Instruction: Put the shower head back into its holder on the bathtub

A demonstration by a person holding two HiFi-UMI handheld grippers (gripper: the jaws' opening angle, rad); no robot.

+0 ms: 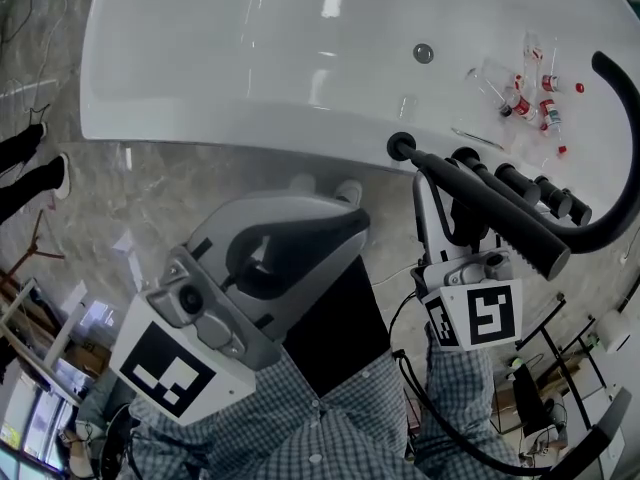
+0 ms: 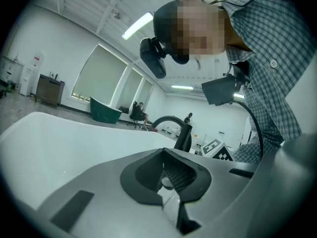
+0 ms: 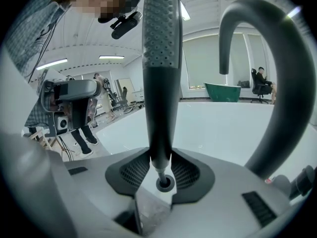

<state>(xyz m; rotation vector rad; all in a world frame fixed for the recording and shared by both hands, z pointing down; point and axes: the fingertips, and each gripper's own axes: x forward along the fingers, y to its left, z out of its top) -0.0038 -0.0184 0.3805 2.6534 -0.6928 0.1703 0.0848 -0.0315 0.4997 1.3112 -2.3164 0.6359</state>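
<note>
The black shower head (image 1: 500, 213) (image 3: 159, 68) is a long wand. It slants from the black holder ring (image 1: 400, 148) (image 3: 165, 184) on the white bathtub rim (image 1: 250, 133) back toward me. Its thin lower end sits in the ring. My right gripper (image 1: 447, 196) (image 3: 161, 175) is shut on the wand's lower handle, with one pad on each side. My left gripper (image 1: 324, 188) (image 2: 168, 182) hovers just left of it, over the tub's near edge. It is open, with nothing between its fingers.
A curved black faucet spout (image 1: 625, 158) (image 3: 277, 83) rises right of the holder, and black knobs (image 1: 515, 180) line the rim beside it. Small red-capped bottles (image 1: 530, 98) and a drain (image 1: 424, 53) lie inside the tub. A person's shoes (image 1: 45, 168) stand on the marble floor at the left.
</note>
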